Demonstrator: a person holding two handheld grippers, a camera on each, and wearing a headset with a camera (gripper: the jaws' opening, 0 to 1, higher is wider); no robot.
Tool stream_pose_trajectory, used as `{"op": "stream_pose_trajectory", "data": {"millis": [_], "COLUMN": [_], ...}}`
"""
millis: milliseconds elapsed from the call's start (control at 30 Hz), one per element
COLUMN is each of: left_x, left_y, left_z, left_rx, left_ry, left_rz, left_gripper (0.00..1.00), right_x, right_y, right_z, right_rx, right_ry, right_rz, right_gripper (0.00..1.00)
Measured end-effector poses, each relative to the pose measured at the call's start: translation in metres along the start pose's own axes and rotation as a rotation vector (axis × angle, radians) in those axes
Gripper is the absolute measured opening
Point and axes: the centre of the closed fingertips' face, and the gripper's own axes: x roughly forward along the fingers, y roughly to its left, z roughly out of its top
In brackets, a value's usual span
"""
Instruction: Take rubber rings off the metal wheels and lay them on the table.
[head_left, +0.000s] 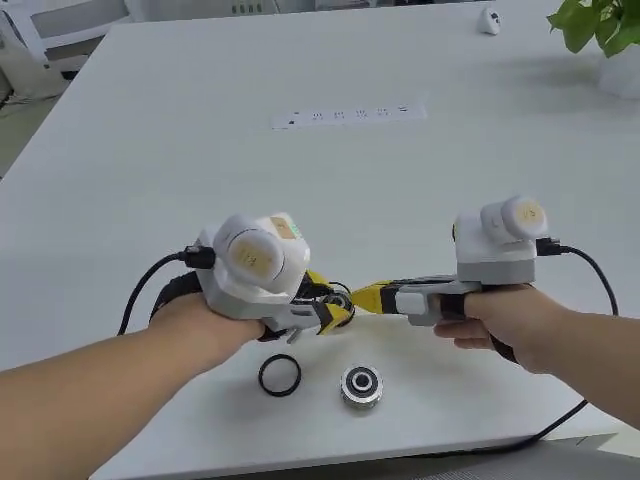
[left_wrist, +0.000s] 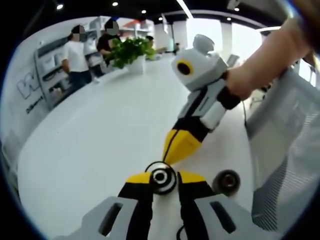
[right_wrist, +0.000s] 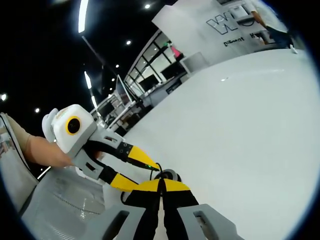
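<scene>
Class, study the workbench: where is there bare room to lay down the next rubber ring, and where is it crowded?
Bare: the wide table stretch between the power strip and the left tongs and right tongs. Crowded: the near edge in front of the person, where the loose ring and metal wheel lie beside each other.

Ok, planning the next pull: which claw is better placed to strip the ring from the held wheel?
Right. The left claw is shut on the wheel, steadying it, while the right claw has its shut tips at that wheel's rim, so it likely pulls.
</scene>
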Motion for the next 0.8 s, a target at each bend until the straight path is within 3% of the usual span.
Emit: {"op": "stream_pose_trajectory", "data": {"millis": [800], "left_x": [-0.045], "left_y": [-0.006], "left_z": [0.027], "left_rx": [-0.034], "left_ry": [-0.118], "left_rz": [0.011], "left_gripper": [0.40], "right_x": [-0.012], "right_y": [0.012], "right_z": [0.012], "right_rx": [-0.002], "right_ry": [-0.037], "right_rz": [0.005], "right_gripper": [0.00]}}
